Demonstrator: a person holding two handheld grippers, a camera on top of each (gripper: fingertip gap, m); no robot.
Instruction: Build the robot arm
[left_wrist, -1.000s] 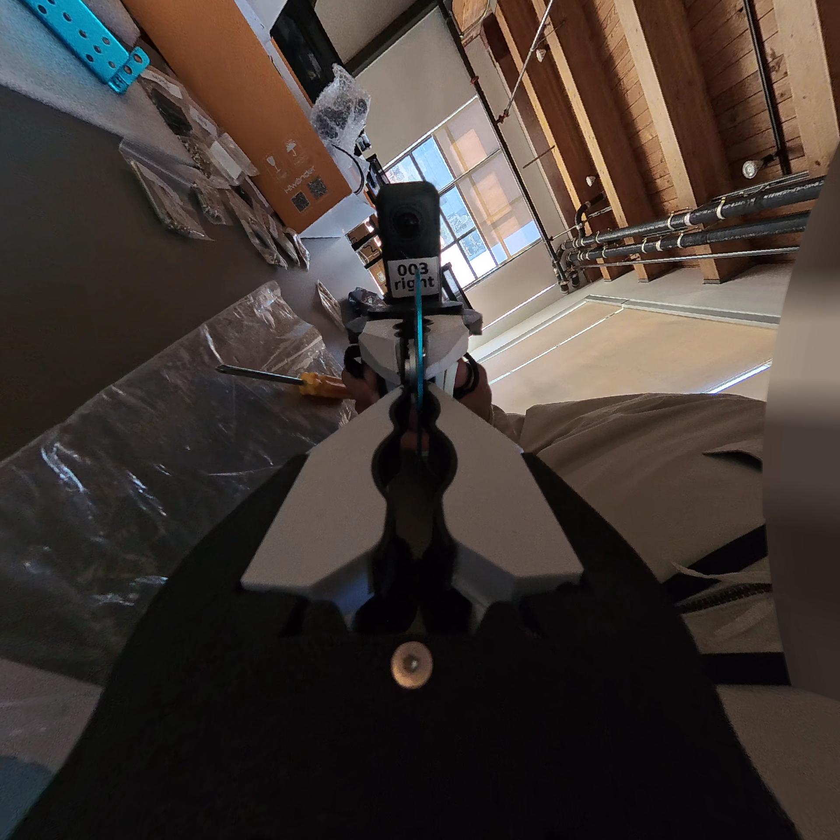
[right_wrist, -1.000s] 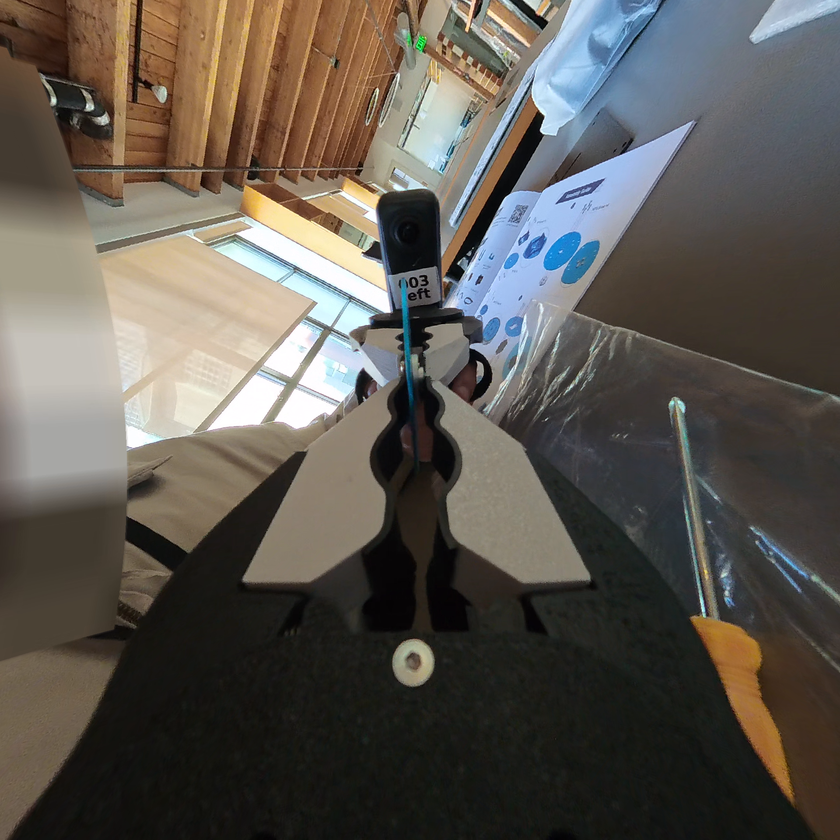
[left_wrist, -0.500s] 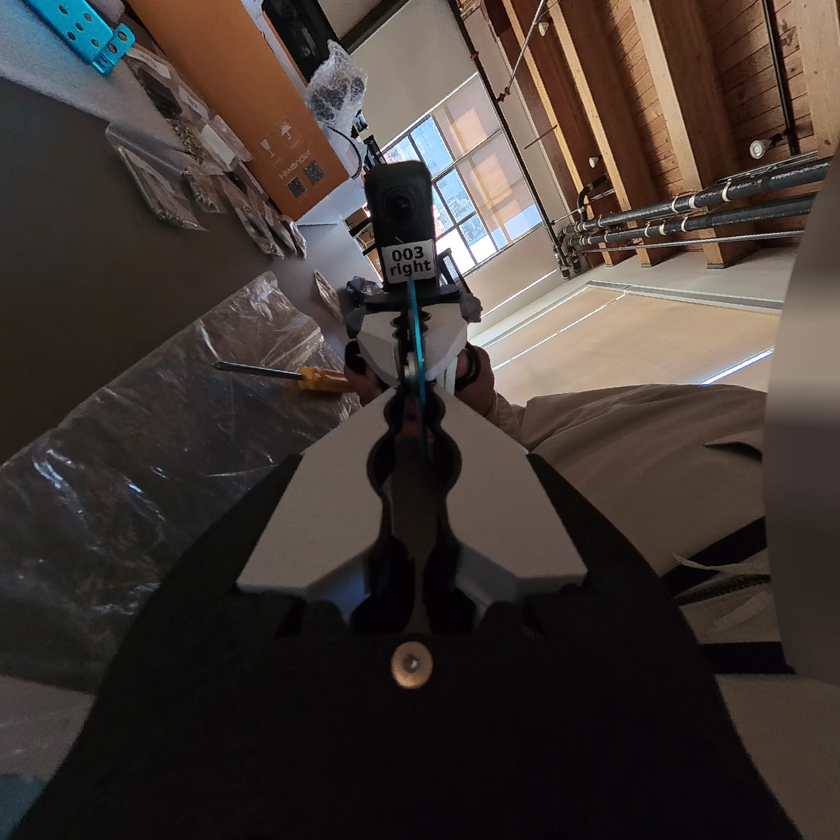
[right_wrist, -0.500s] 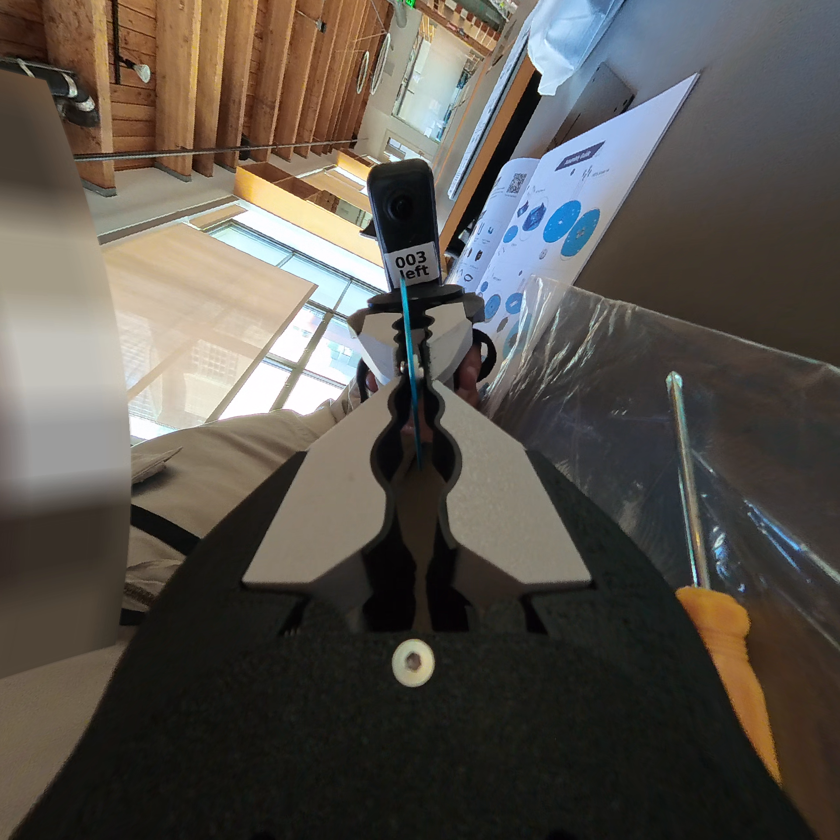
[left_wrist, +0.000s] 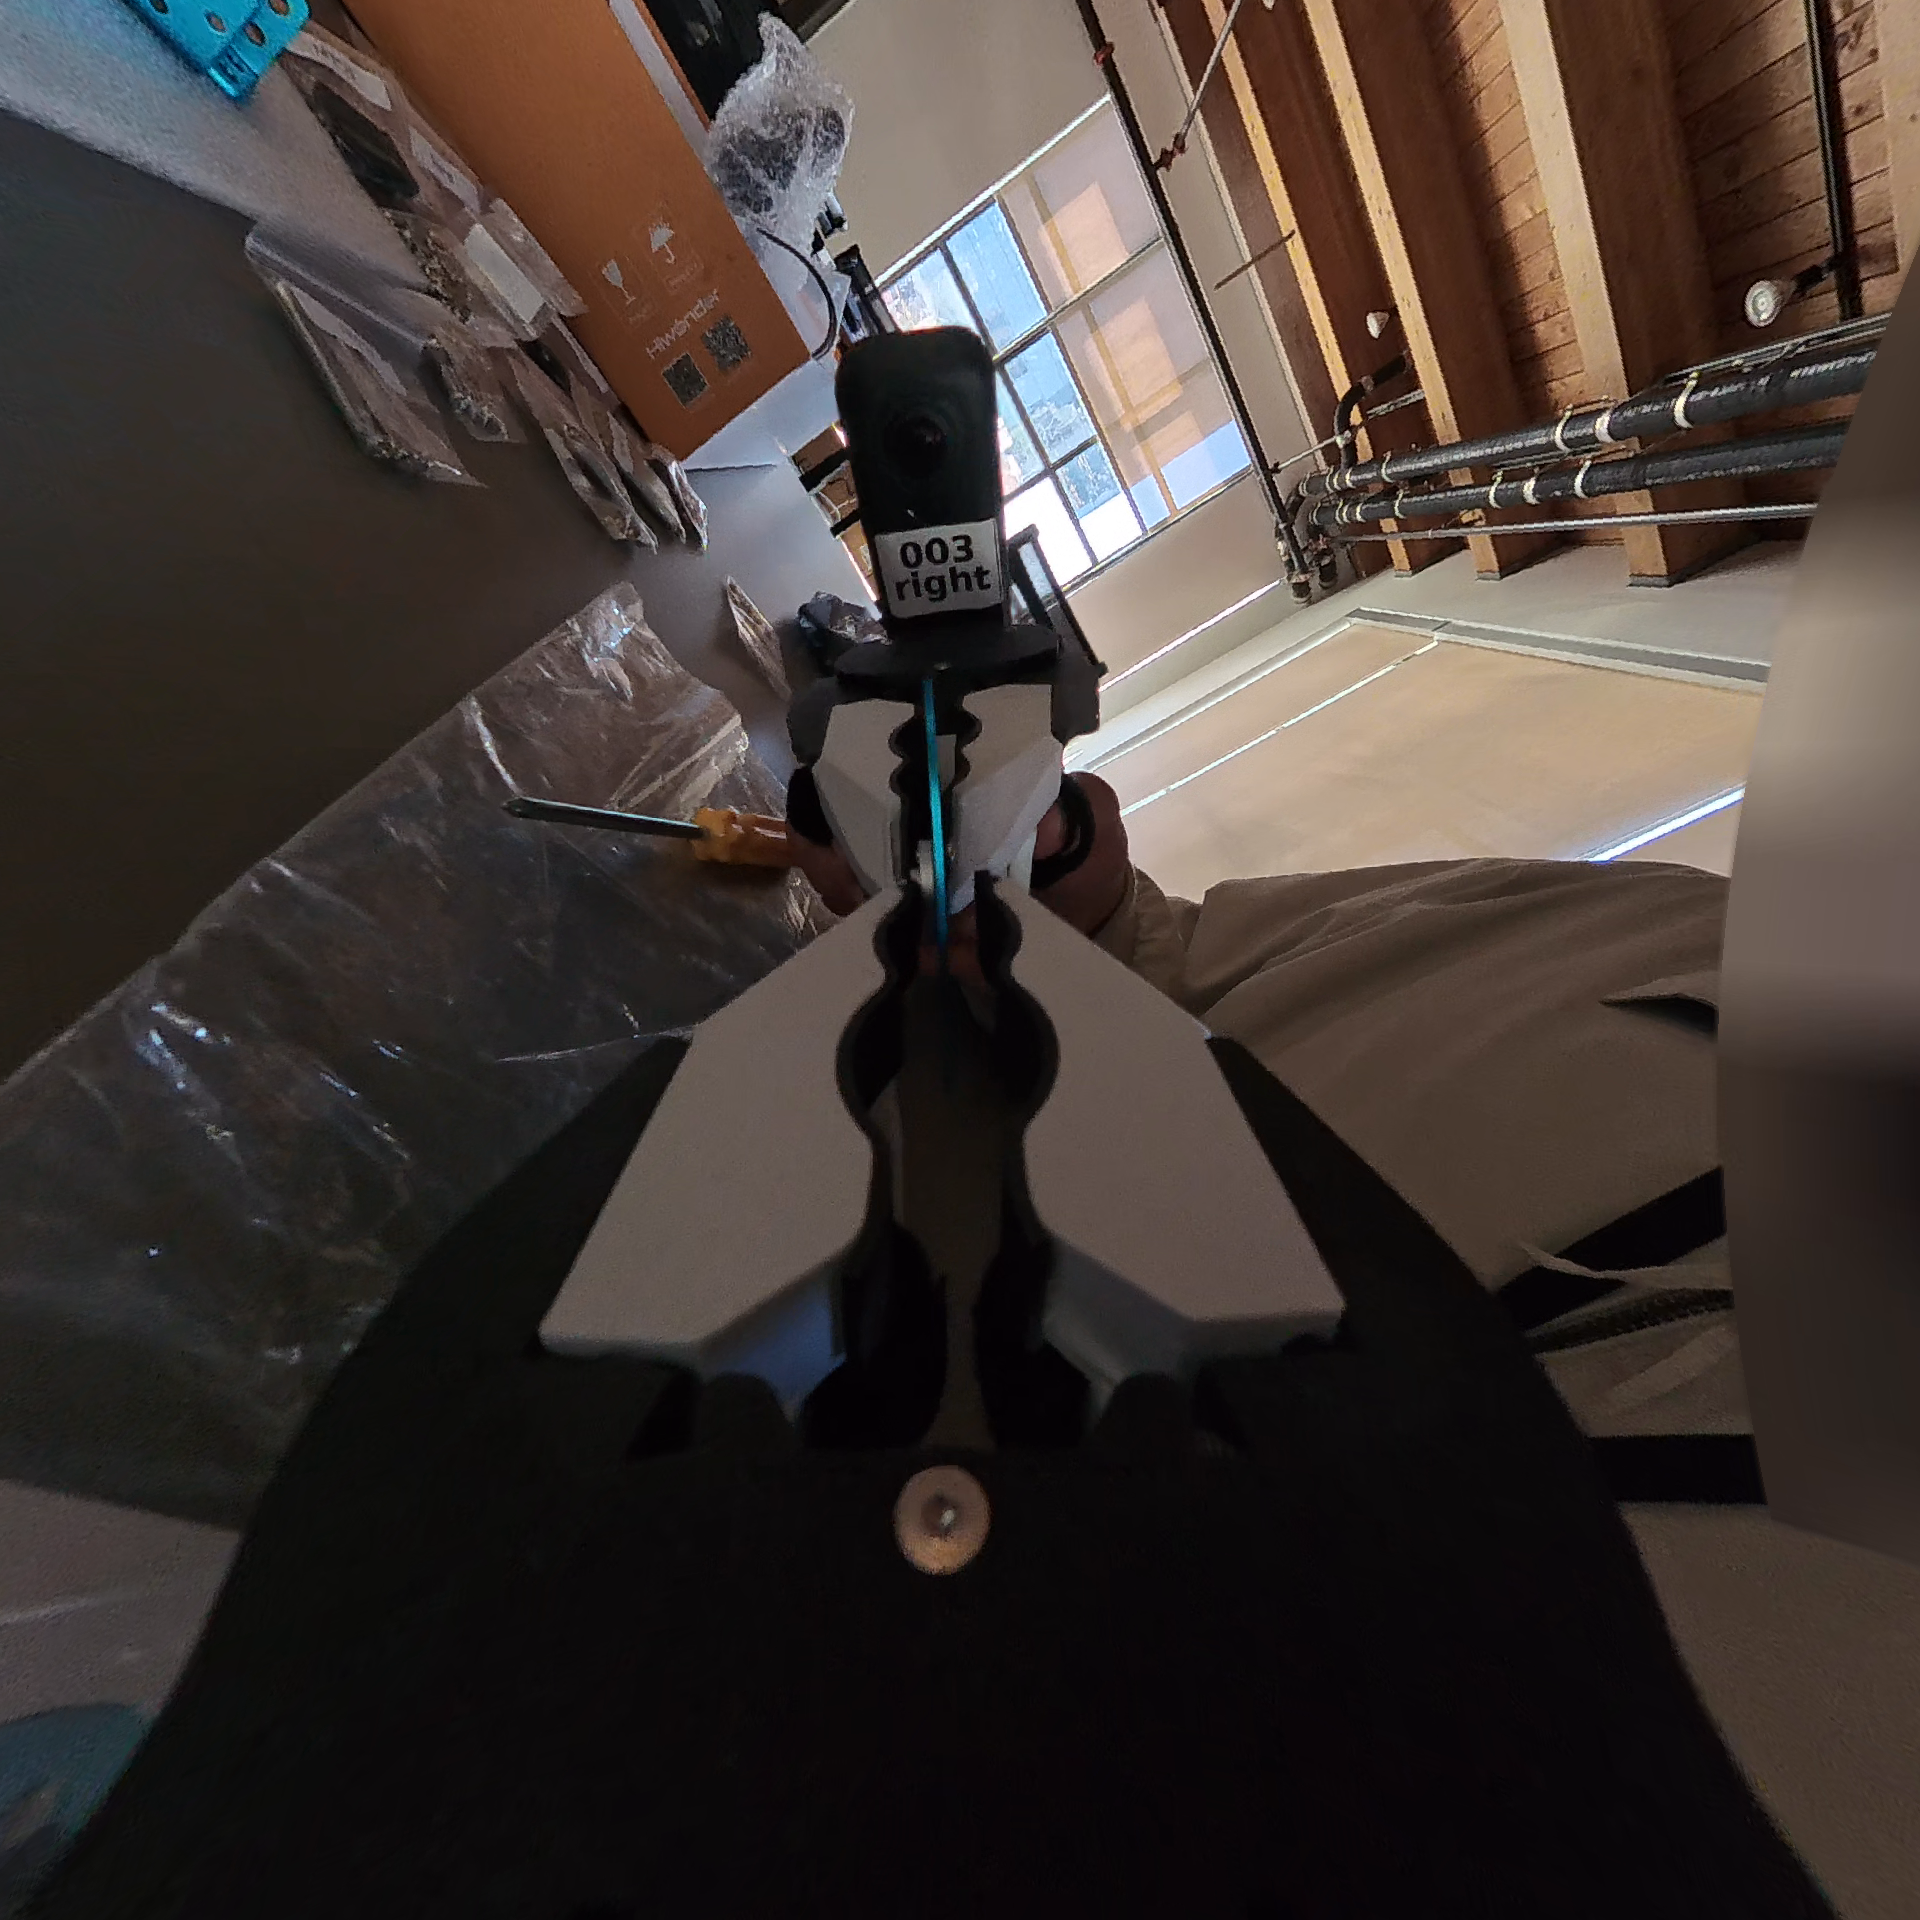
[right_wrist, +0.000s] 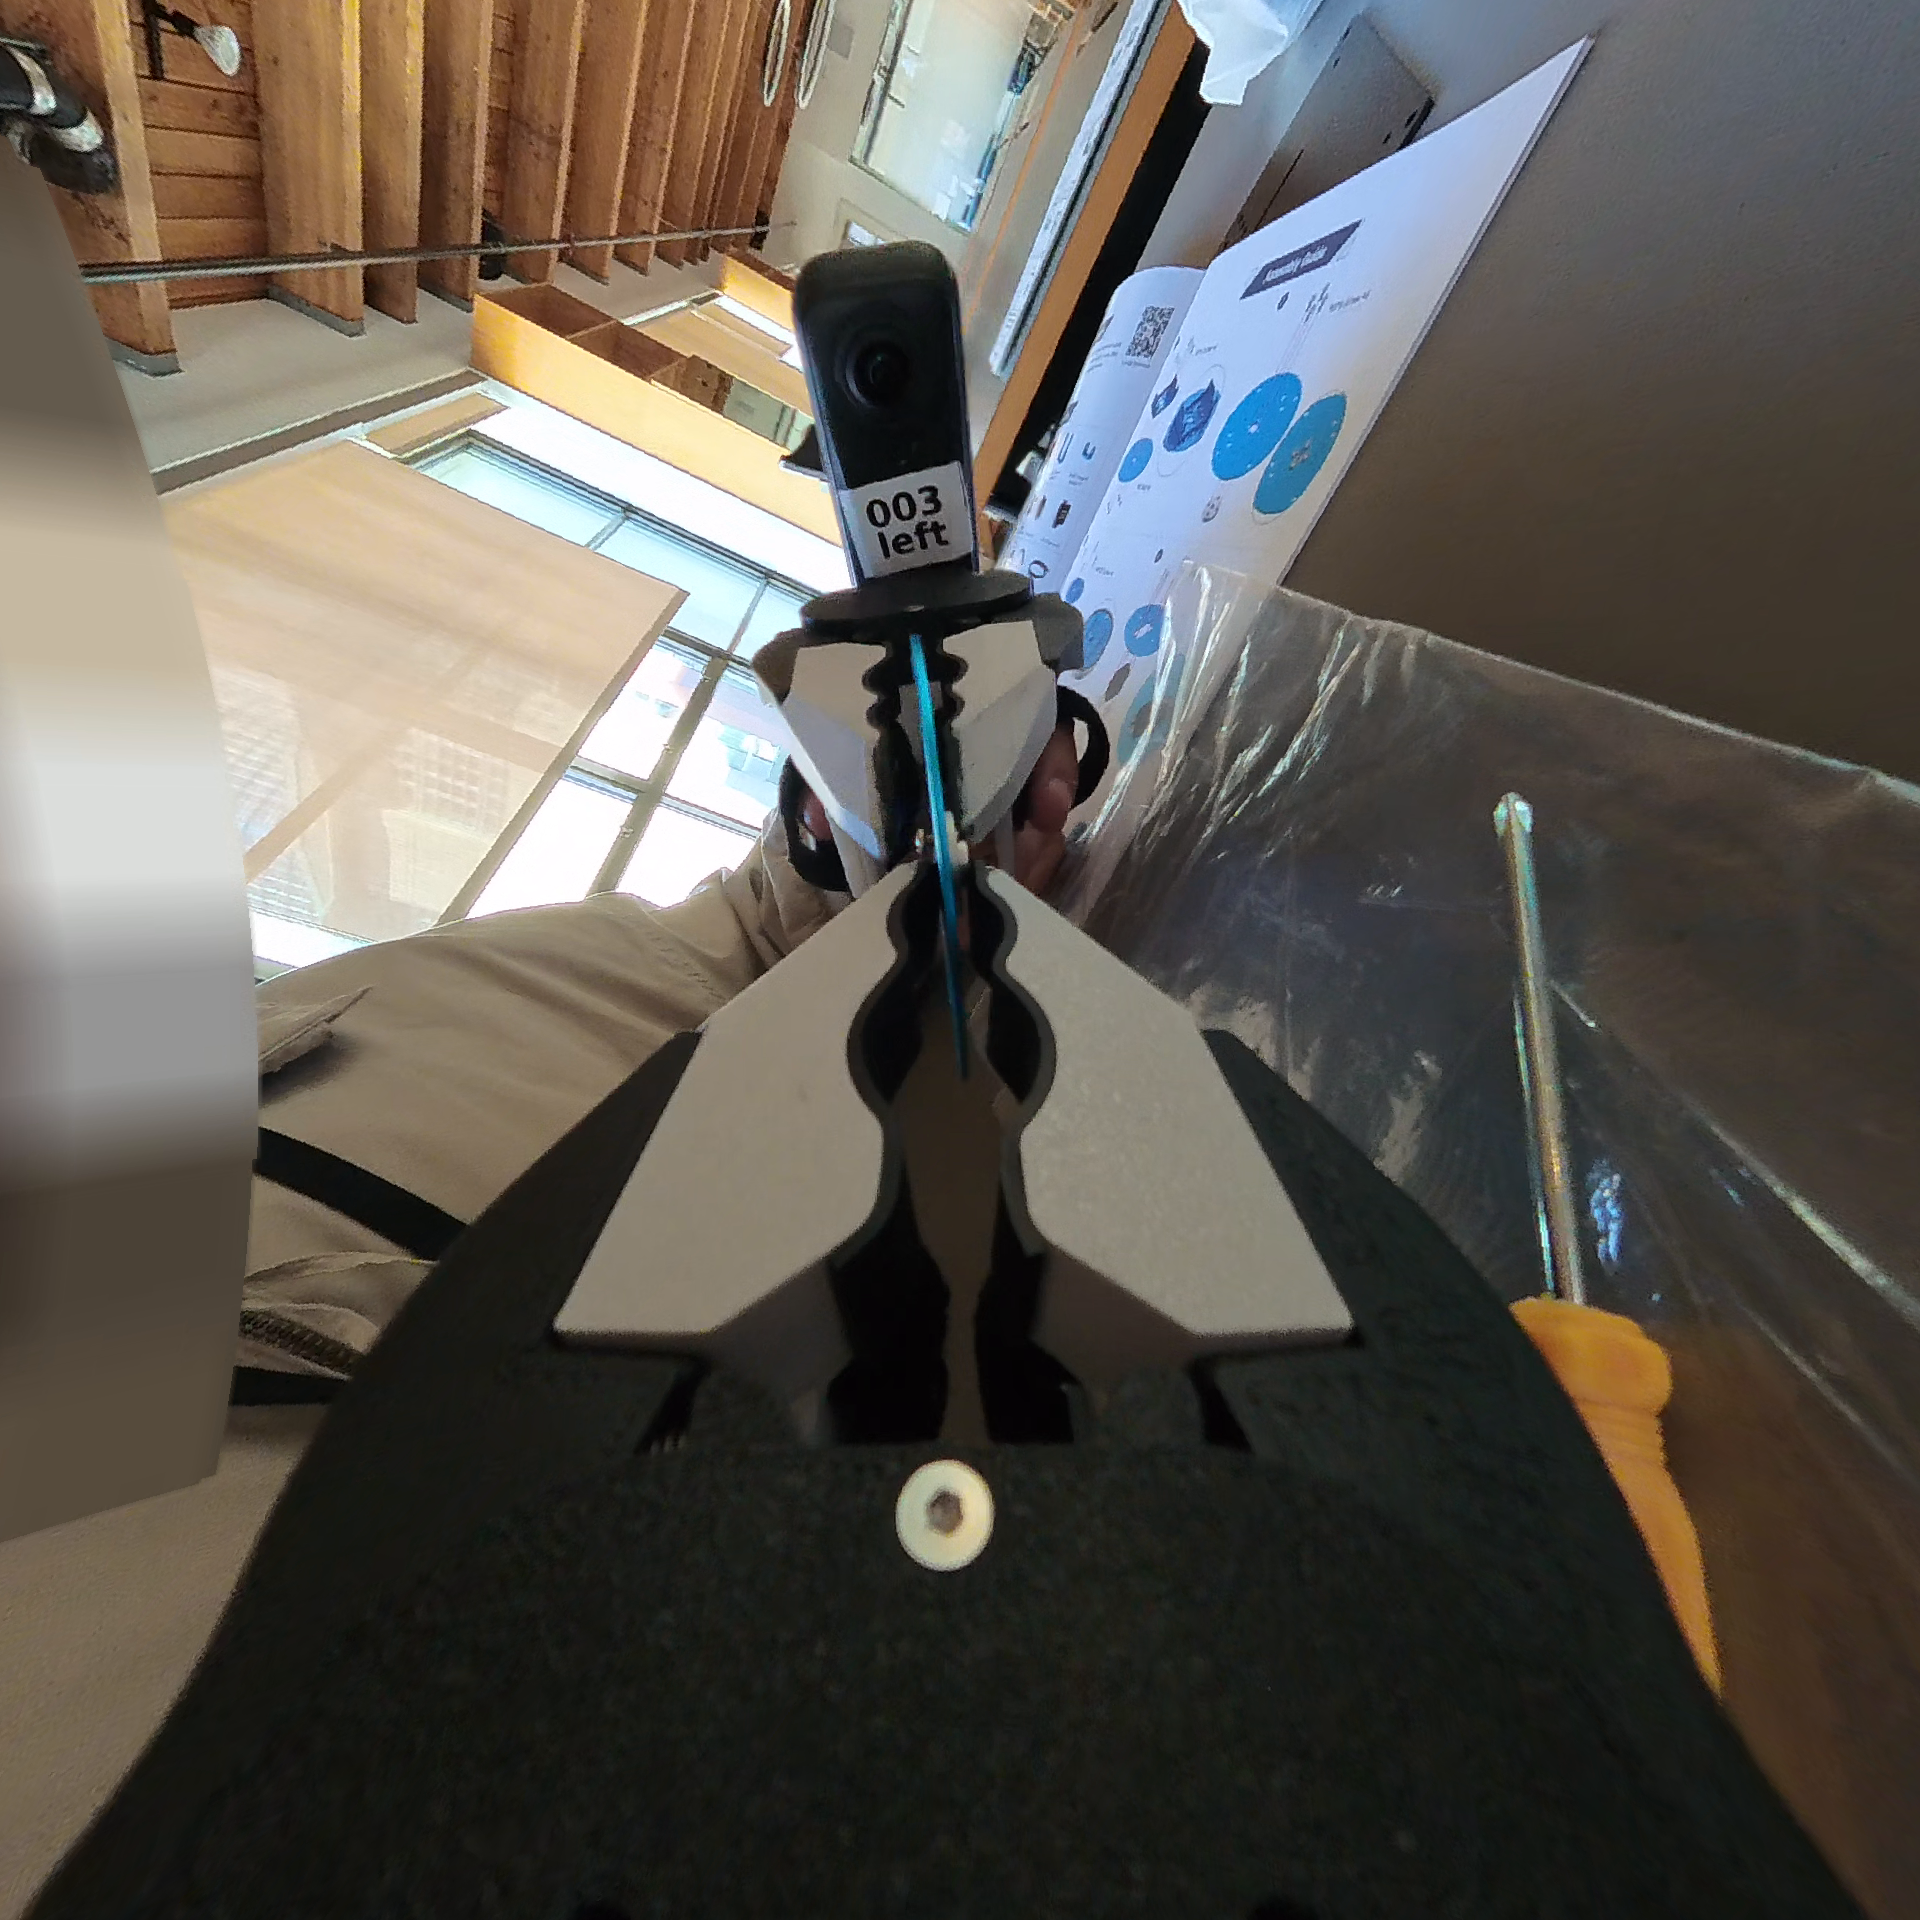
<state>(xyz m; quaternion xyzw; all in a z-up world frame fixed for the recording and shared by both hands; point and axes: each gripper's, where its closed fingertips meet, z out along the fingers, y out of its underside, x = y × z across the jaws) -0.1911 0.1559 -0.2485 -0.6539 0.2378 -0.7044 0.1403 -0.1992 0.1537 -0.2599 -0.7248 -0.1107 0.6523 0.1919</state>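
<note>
My left gripper (left_wrist: 940, 920) and right gripper (right_wrist: 951, 894) point at each other, tip to tip, above the dark table. Both are shut on one thin blue strip (left_wrist: 932, 790), seen edge-on and running between the two pairs of fingers; it also shows in the right wrist view (right_wrist: 943, 831). A small white piece sits on the strip where the tips meet. The right gripper (left_wrist: 930, 774) faces me in the left wrist view, and the left gripper (right_wrist: 914, 727) in the right wrist view. A person's hands hold both.
An orange-handled screwdriver (left_wrist: 727, 833) (right_wrist: 1538, 1039) lies on a clear plastic sheet (left_wrist: 416, 987) on the table. Small bags of parts (left_wrist: 468, 343), an orange box (left_wrist: 582, 187) and a blue perforated part (left_wrist: 223, 31) lie farther off. A printed sheet (right_wrist: 1278, 364) lies beyond the plastic. Less than 4 cm separates the two grippers' tips. Left tips and right tips are each some 9 cm from the orange-handled screwdriver (right_wrist: 1538, 1039). Seen from the left wrist view (left_wrist: 621, 833) as well.
The two grippers have drawn a little closer together, each looming larger in the other's view. Both stay shut on the blue strip. The screwdriver has not moved.
</note>
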